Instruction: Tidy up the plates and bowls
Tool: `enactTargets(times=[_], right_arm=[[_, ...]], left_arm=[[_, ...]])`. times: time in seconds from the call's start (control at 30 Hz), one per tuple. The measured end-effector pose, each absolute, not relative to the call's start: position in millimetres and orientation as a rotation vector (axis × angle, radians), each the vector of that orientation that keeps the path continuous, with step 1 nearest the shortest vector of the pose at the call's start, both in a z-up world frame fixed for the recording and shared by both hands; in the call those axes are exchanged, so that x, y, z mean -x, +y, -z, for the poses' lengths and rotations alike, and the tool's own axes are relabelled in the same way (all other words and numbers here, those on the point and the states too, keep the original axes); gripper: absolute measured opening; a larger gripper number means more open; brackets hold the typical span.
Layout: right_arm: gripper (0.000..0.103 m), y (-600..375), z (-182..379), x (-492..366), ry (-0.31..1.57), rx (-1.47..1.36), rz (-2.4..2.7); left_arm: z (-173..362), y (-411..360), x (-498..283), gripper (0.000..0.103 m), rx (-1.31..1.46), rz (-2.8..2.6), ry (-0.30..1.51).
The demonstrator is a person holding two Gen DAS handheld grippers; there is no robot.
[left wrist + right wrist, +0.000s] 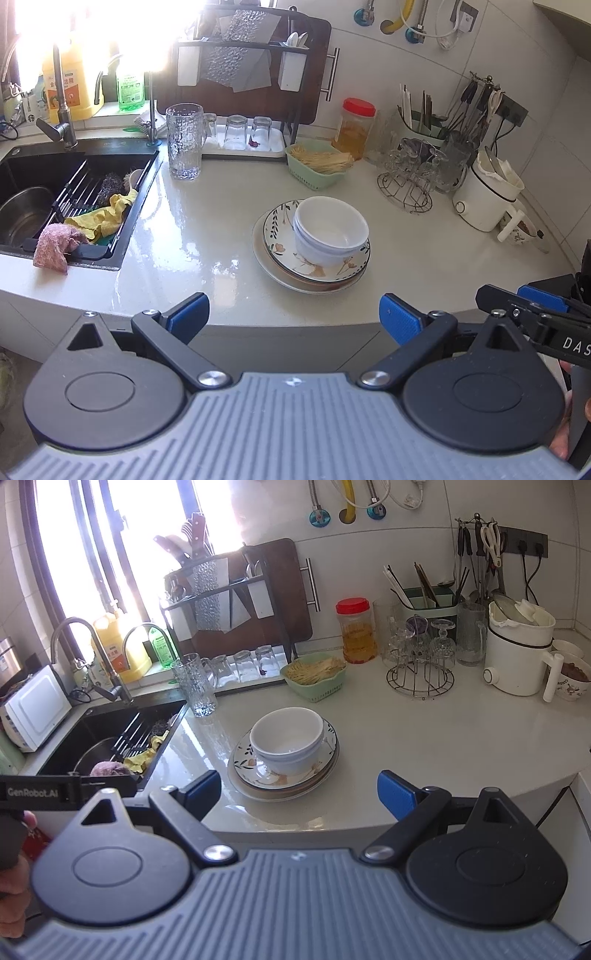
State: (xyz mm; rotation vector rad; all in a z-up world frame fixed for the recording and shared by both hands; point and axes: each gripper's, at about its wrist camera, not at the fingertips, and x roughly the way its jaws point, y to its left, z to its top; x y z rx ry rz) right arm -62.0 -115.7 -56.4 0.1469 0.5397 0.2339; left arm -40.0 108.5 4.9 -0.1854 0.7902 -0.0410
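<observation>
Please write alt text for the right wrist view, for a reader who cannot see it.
White bowls sit nested on a stack of floral plates on a pale countertop, ahead of the open, empty right gripper. A black sink lies left; a green basket and red-lidded jar stand behind.

Plates (284, 254) partly hidden under stacked bowls (330, 229); plate count unclear; window (147, 535) overexposed.

Two nested bowls (330, 230), three stacked plates (280, 254)

Glossy white ceramic bowls (330, 230), glazed floral plates (280, 236), shiny countertop (192, 240).
</observation>
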Motion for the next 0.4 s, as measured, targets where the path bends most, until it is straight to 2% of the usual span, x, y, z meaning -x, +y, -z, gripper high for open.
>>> enactTargets(times=[0.4], right_arm=[[0.093, -118.5, 56.1, 67.4, 0.544, -0.150, -0.220]], left_arm=[[-2.7, 103.9, 44.7, 0.100, 0.179, 0.065, 0.788]])
